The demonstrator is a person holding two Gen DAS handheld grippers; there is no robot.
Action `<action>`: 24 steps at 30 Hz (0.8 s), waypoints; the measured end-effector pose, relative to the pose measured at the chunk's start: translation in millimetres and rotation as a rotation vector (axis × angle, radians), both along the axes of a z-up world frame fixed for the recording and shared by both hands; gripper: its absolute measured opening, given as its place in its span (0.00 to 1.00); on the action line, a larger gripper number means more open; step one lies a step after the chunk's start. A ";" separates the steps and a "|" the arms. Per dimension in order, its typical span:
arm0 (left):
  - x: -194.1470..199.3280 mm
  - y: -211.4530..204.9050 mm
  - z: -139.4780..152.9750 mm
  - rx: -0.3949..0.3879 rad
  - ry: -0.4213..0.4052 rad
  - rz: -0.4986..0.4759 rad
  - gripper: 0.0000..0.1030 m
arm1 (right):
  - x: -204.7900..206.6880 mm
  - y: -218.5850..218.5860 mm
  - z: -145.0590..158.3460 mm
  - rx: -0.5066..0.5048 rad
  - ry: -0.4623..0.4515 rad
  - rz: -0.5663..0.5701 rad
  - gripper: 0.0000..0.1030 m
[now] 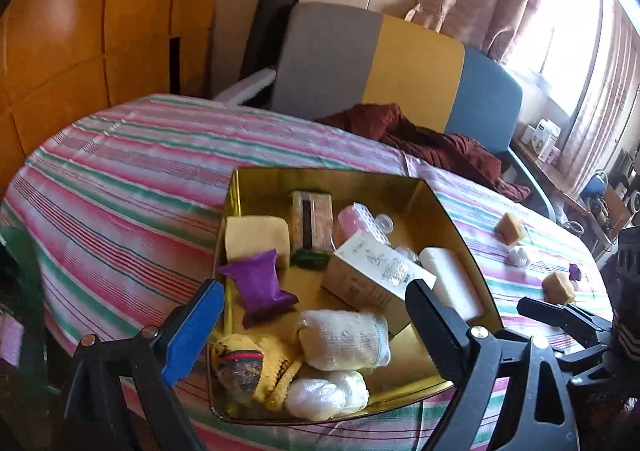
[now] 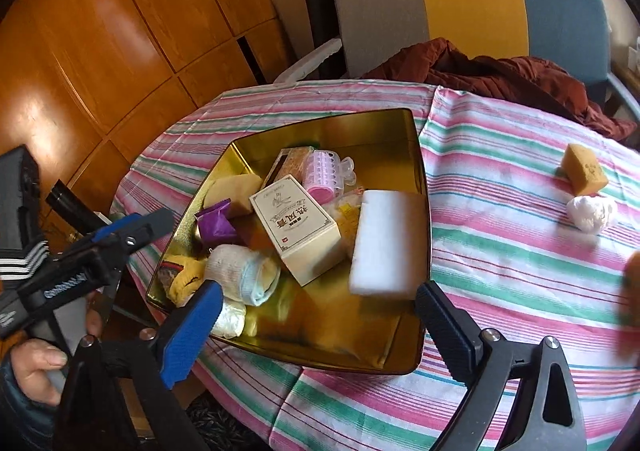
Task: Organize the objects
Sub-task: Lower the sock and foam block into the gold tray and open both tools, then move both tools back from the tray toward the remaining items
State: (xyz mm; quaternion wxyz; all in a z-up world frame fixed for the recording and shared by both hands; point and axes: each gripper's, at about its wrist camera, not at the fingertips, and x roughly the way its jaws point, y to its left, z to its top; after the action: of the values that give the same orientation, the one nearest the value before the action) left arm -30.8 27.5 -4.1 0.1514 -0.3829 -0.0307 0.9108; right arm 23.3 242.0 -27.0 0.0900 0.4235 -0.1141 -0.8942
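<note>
Gold-lined metal tin sat crowded; both our grippers gaped wide, empty. White foam block leaned on its rim and, we judged, might topple out if nudged.

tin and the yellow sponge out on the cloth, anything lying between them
Nothing: in the right wrist view only bare striped tablecloth lies between the gold tin and the yellow sponge. A crumpled white wad sits just beside the sponge.

Daylight glaring through the window, warm sheen on wood panels, fisheye-bent dark corners, slight motion blur
</note>
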 end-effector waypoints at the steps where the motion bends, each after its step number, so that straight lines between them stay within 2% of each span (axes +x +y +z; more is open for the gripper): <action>1: 2.0 0.7 2.8 -0.007 0.012 0.004 0.90 | 0.7 -0.3 0.8 0.006 0.004 -0.001 0.99; 10: 19.3 11.8 19.5 -0.068 0.096 0.012 0.85 | 11.6 -9.3 11.0 0.113 0.056 -0.017 1.00; 24: 26.7 24.7 10.8 -0.091 0.066 -0.040 0.84 | 14.0 -11.1 9.4 0.158 0.056 -0.046 1.00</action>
State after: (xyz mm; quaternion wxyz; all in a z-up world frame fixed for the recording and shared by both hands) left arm -4.1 52.2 6.7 0.1527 -0.3595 0.0234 0.9203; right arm 37.3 230.9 -17.6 0.0389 0.4015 -0.0504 -0.9136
